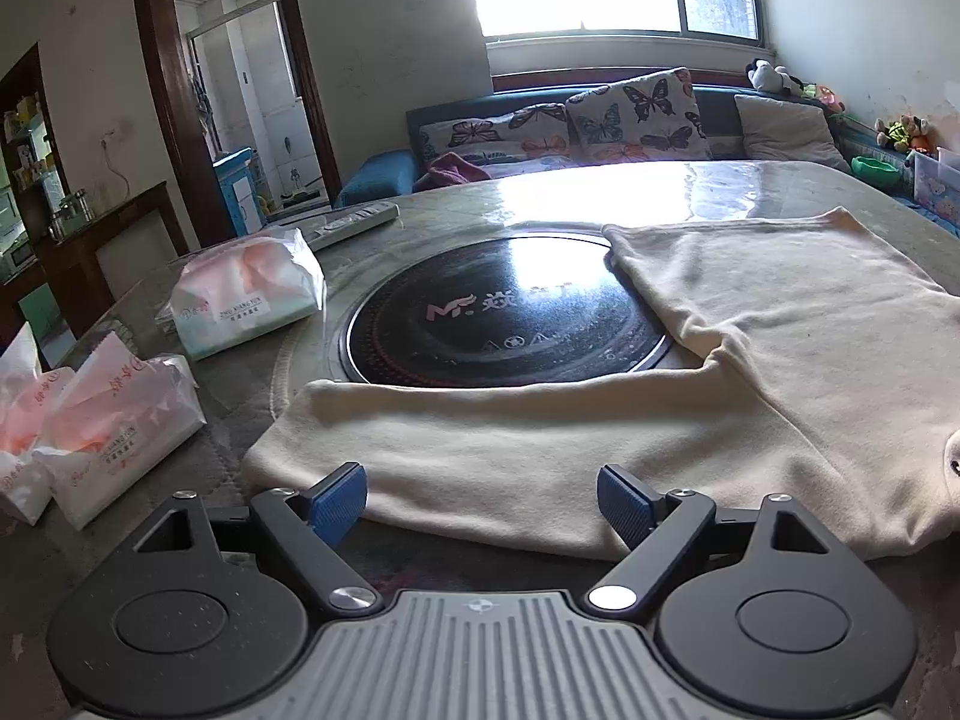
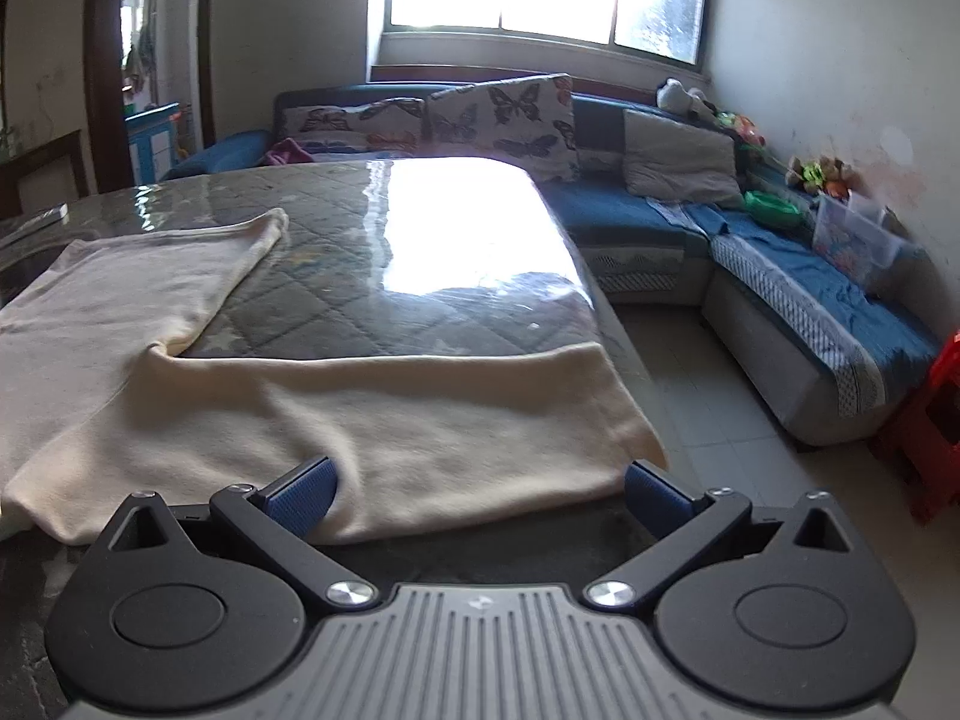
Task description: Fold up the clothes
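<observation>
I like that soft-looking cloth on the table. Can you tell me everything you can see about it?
The cream garment looks soft and fleecy, maybe a top. It lies flat on the table, partly covering the round black cooktop. One sleeve-like part angles away towards the window. Its near edge lies just ahead of the open left gripper and right gripper.

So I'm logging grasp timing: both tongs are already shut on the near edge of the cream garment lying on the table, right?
Not shut. Both wrist views show the left tongs and right tongs open, blue pads apart at the near edge of the cream garment, which lies on the table ungripped.
</observation>
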